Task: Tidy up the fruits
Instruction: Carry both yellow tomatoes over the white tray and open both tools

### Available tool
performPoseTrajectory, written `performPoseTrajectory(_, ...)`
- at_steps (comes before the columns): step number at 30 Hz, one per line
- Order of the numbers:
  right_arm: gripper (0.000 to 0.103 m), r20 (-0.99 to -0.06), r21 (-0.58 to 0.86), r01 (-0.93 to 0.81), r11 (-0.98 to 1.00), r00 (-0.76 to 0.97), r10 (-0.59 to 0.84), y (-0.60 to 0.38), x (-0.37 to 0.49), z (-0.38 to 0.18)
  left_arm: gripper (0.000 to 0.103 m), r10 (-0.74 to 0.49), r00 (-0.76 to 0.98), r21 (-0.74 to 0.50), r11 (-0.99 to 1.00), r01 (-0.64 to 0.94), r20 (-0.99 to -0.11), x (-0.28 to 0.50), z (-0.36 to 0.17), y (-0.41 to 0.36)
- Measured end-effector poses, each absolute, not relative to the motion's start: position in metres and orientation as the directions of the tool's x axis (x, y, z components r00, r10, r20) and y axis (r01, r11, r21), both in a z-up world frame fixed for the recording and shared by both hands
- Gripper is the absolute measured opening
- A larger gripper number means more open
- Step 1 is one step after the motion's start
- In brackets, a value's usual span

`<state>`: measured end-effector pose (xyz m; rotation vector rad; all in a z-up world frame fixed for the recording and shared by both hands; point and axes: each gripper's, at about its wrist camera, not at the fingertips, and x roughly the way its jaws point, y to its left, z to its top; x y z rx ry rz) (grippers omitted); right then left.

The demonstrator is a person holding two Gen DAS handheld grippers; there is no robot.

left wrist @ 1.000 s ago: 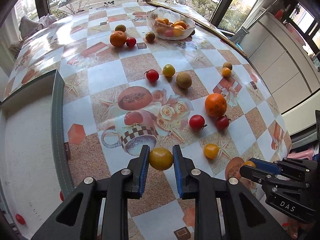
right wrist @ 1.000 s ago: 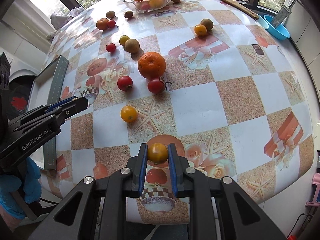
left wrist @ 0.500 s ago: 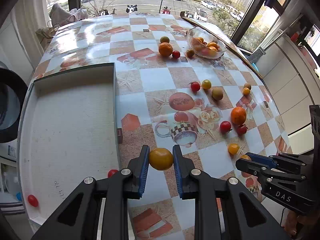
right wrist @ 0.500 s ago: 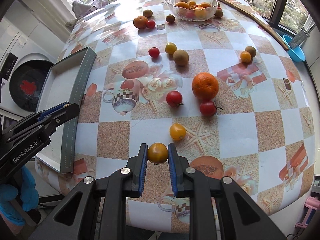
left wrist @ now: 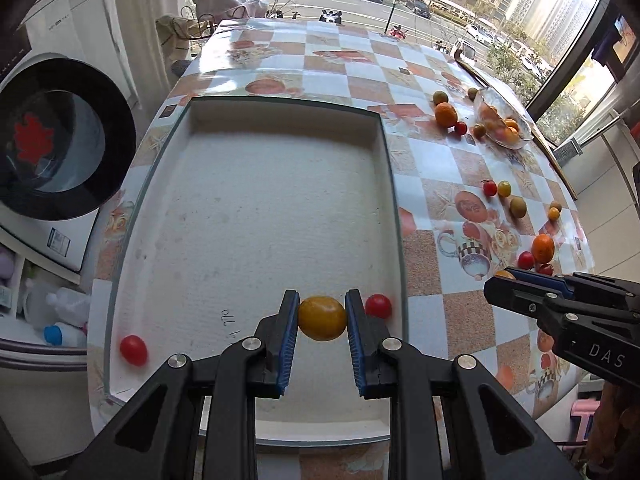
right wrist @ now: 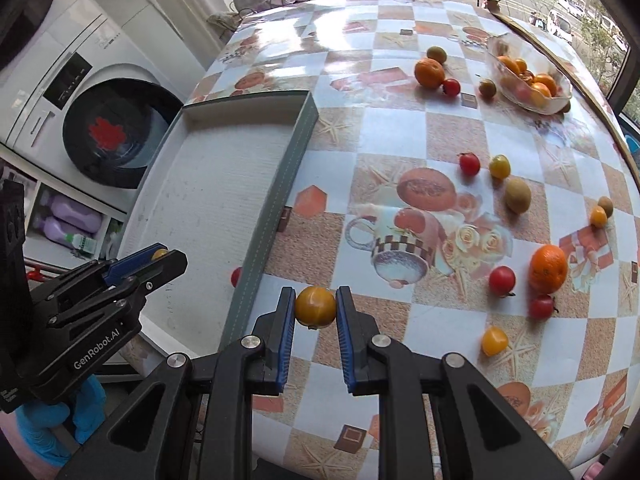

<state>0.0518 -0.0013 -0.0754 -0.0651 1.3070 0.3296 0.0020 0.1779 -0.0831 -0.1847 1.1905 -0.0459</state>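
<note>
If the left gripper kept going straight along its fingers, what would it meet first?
Probably the bare white floor of the tray: the left gripper, shut on a yellow tomato, points over it. Depth is hard to judge.

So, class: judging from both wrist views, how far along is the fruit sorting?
Early. Done: two red tomatoes lie in the white tray. In hand: the left gripper holds a yellow tomato over the tray; the right gripper holds another yellow tomato over the table beside it. Left: oranges, tomatoes and other fruit scattered on the tablecloth.
</note>
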Motion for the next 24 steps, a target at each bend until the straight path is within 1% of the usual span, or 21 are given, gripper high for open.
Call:
performPoseTrajectory(6, 0.022, -0.952, 0.164, -0.344, 0.925, 0.189, 0.239, 0.043, 0.064, -0.086, 0.025, -0.095, 0.336, -0.149, 0.979, -0.137, -0.937, -0.012, -0.101, 0.209)
performPoseTrajectory(13, 0.022, -0.962, 0.17, -0.393, 0.904, 0.134, 0.239, 0.081, 0.077, -0.111, 0.025, -0.076, 0.276, -0.132, 0.972, -0.193, -0.958, -0.02, -0.127, 0.223)
performPoseTrajectory(24, 0.022, -0.985, 0.119, -0.404, 0.907, 0.067, 0.159, 0.106, 0.091, -0.152, 0.025, -0.056, 0.288, -0.109, 0.979, -0.171, -0.956, -0.022, -0.13, 0.222)
